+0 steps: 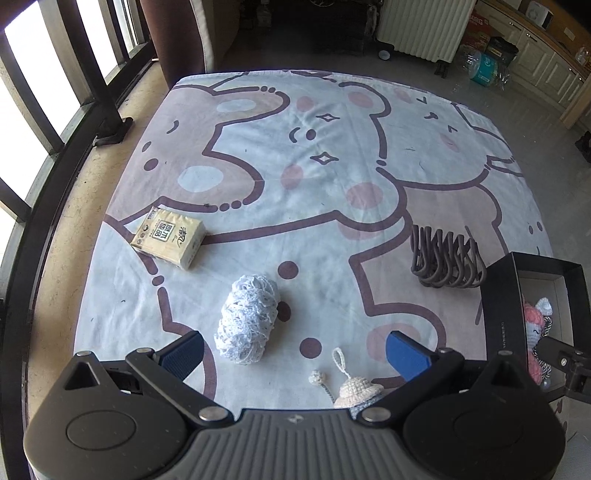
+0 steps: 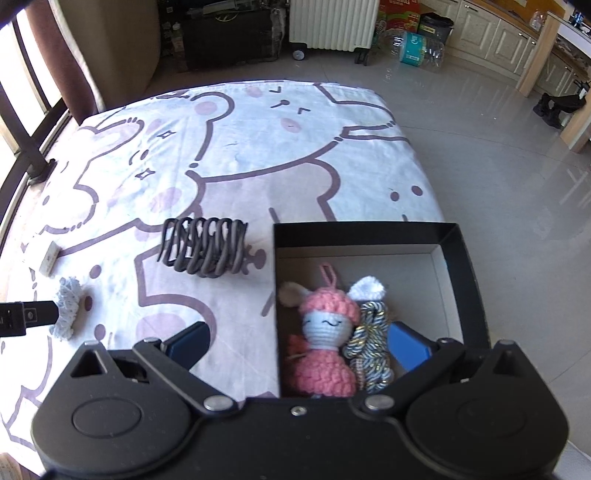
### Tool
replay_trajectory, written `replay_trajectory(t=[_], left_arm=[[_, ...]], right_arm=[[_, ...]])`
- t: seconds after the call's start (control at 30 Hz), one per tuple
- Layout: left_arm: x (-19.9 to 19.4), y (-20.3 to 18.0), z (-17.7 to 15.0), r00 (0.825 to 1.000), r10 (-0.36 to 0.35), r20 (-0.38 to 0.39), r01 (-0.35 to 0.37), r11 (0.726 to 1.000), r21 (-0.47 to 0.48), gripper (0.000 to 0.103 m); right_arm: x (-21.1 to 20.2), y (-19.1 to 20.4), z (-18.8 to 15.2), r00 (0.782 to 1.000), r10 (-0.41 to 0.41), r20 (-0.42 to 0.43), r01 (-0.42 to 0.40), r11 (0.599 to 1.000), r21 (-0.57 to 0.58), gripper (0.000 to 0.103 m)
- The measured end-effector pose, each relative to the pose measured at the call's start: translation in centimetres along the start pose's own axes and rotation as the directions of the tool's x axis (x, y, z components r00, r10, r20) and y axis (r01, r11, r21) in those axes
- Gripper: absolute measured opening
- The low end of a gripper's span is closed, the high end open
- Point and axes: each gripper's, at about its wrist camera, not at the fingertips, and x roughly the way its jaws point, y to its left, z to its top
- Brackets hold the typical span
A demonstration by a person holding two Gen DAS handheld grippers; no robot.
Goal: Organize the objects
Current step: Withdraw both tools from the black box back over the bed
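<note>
A black box [image 2: 458, 258] stands at the right of the table; it shows in the left wrist view [image 1: 502, 295] too. In it lie a pink crochet doll [image 2: 325, 332] and a twisted blue-and-gold cord [image 2: 373, 354]. My right gripper [image 2: 299, 347] is open and empty, hovering over the box's near left wall. My left gripper [image 1: 295, 352] is open and empty above a white yarn ball [image 1: 246, 317] and a small crochet hat charm [image 1: 354, 387]. A tissue pack [image 1: 168, 237] lies at the left. A dark wire spiral rack [image 1: 445, 260] sits next to the box.
The table wears a cartoon bear cloth [image 1: 314, 147]. A window railing [image 1: 55, 110] runs along the left. A white radiator [image 1: 421, 26] and cabinets [image 2: 498, 37] stand on the far floor. The left gripper's finger [image 2: 29, 317] shows at the right wrist view's left edge.
</note>
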Motion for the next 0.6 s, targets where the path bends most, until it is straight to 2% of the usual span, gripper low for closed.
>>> replay_trajectory(t=[0.6], left_arm=[[0.0,1.8,-0.3,0.999,0.033,0.020,-0.033,0.999,-0.005,0.103]], right_arm=[[-0.6,2.4,0.1,1.000,0.007,0.021,-0.006,0.999,-0.035,0.103]])
